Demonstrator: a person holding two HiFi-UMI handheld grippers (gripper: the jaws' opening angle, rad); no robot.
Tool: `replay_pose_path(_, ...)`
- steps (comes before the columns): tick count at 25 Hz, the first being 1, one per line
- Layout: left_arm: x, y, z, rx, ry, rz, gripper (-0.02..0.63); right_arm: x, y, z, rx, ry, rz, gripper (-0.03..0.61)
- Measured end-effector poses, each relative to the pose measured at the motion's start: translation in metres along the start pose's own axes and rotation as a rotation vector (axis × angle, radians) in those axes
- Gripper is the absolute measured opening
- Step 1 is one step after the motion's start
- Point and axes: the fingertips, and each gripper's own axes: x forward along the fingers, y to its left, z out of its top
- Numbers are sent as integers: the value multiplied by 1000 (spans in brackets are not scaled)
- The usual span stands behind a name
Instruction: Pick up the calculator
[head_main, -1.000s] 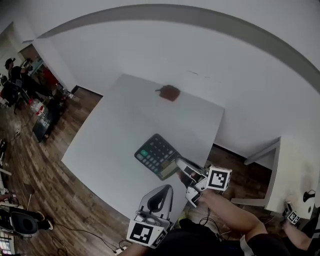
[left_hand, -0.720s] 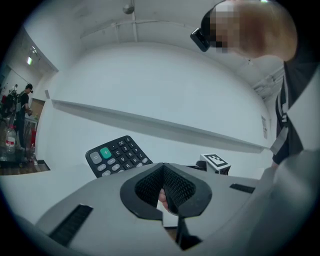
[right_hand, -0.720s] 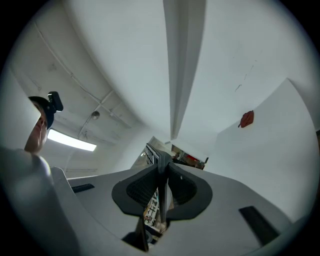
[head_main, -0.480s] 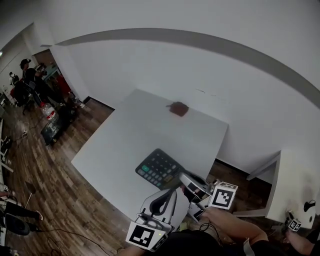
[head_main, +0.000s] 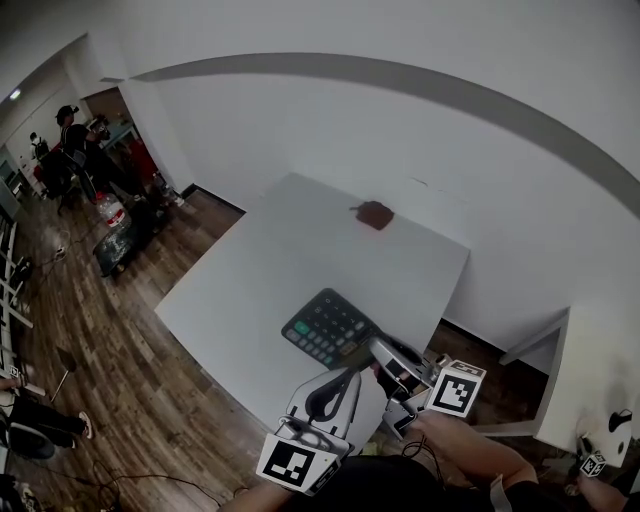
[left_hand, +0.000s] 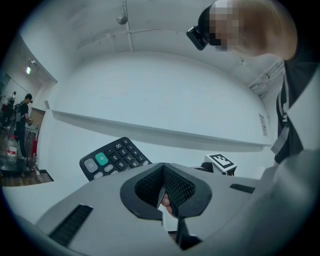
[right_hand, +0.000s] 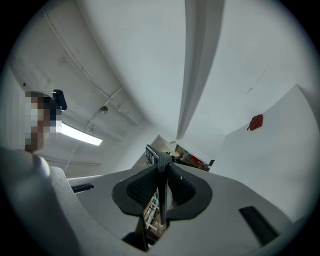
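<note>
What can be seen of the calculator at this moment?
The dark flat plastic calculator has rows of dark keys, one green plus key and a few grey ones. The right tool is clamped on its near edge and holds it over the white table, apparently lifted off. The right gripper view shows it edge-on between the jaws. Nothing else touches it.

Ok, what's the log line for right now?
right tongs: shut on calculator edge | calculator: held above table, tilted | left tongs: shut, empty
</note>
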Motion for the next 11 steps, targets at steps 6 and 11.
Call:
replay_pose_path(6,-1,2,-1,0,-12,1,6,1,-1,-1,-6,-1,0,64)
replay_pose_path(11,-1,3,5,7,-26,2,6,2,1,-1,-9,0,0,64)
